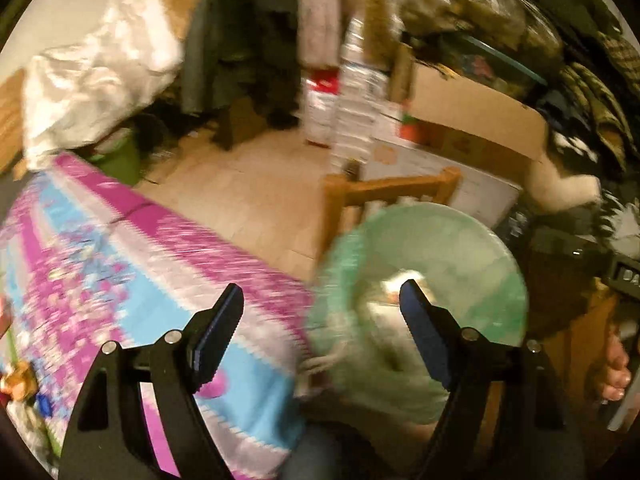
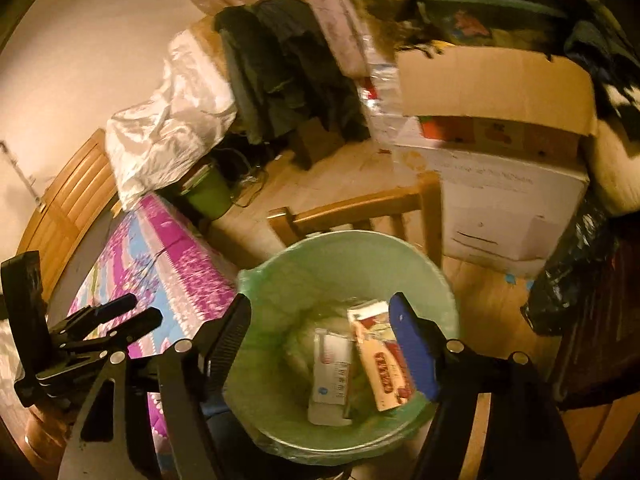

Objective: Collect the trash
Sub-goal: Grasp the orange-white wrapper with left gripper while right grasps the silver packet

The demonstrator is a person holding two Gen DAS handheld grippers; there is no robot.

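- Our right gripper [image 2: 320,320] hangs over the green-lined bin [image 2: 280,272], jaws spread wide with nothing between the pads.
- Inside the bin, at the centre of the right wrist view, lie a white carton [image 2: 332,376] and, touching it at 3 o'clock, a cream-and-red box [image 2: 382,364] that leans against the liner.
- Our left gripper [image 1: 322,304] also stands open and empty; its right finger [image 1: 420,328] overlaps the bin's blurred rim [image 1: 480,232] in the left wrist view.
- In the right wrist view the left gripper shows at 9 o'clock, above the pink and blue bedspread [image 2: 160,248].
- A wooden chair [image 2: 360,208] stands at 12 o'clock just behind the bin.
- A white box [image 2: 512,200] with an open cardboard box [image 2: 492,84] on top sits at 2 o'clock.
- A dark bag [image 2: 568,280] lies at 3 o'clock of the bin.
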